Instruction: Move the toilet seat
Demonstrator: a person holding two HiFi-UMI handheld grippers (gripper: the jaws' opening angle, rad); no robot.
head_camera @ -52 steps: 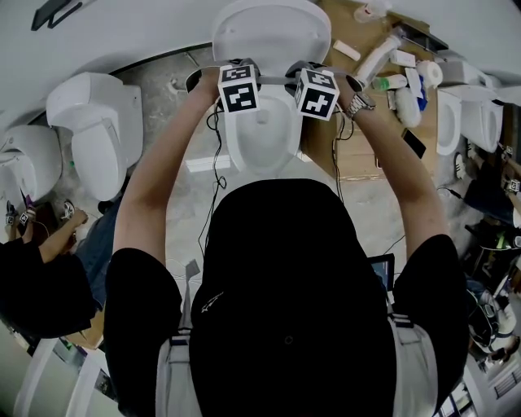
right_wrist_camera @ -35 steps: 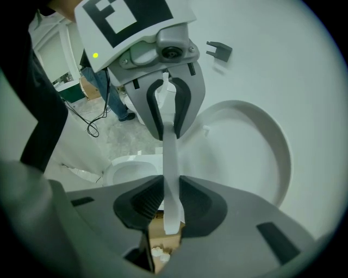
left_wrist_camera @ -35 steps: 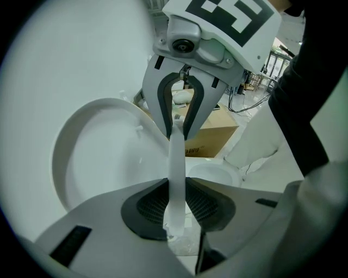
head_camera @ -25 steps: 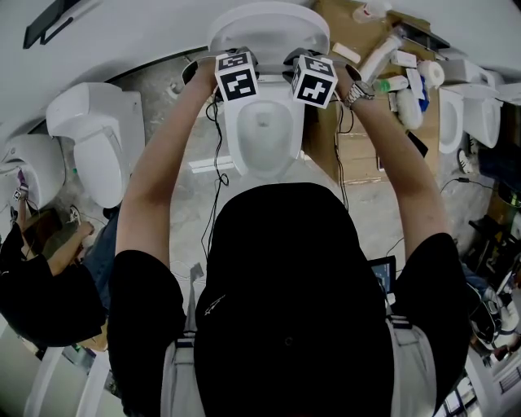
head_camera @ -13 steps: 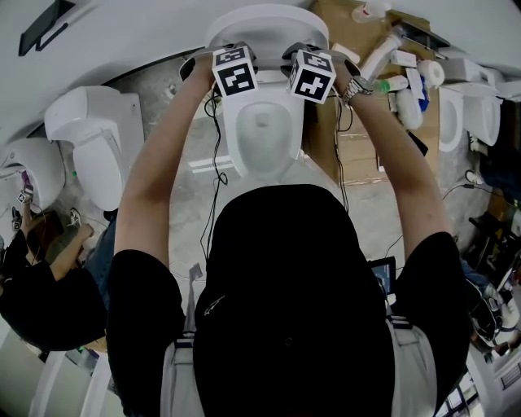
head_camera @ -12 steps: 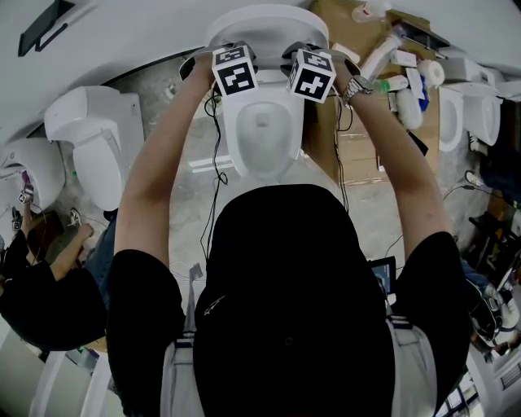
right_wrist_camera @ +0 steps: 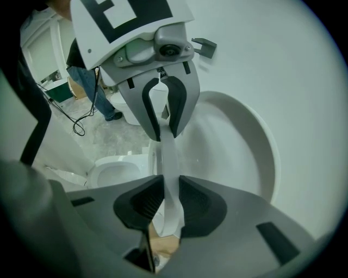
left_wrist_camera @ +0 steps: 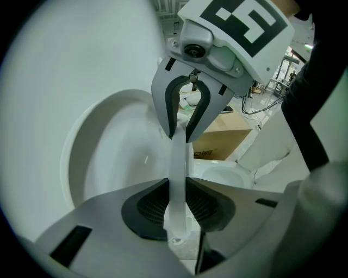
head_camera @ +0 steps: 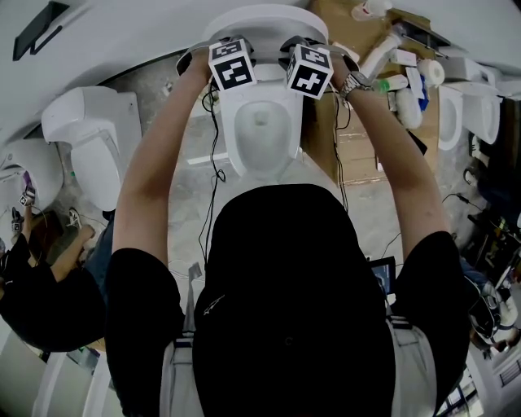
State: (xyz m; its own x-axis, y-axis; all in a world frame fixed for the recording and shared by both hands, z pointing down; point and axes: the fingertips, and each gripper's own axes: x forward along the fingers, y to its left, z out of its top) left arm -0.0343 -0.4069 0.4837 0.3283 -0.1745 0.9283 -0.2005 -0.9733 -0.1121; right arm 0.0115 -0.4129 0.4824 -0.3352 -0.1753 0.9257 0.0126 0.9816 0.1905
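Note:
The white toilet point(head_camera: 262, 134) stands ahead of me, its lid point(head_camera: 264, 18) raised at the back. Both marker cubes point(head_camera: 230, 63) point(head_camera: 309, 70) hover over the rear of the bowl, side by side. In the left gripper view my left gripper point(left_wrist_camera: 177, 205) is shut on the thin white edge of the toilet seat point(left_wrist_camera: 177, 163). The right gripper point(left_wrist_camera: 182, 127) grips the same edge opposite. In the right gripper view my right gripper point(right_wrist_camera: 169, 203) is shut on the seat edge point(right_wrist_camera: 167, 163), facing the left gripper point(right_wrist_camera: 163, 127). The lid's hollow point(right_wrist_camera: 239, 157) lies just behind.
More white toilets stand at the left point(head_camera: 89, 138) and right point(head_camera: 468, 114). Cardboard boxes point(head_camera: 358, 155) with tubes and bottles point(head_camera: 395, 57) sit right of the bowl. Cables point(head_camera: 213, 171) hang from the grippers. Another person point(head_camera: 41, 301) crouches at the lower left.
Both grippers, still clamped on the seat, have shifted a little toward the raised lid at the picture's top.

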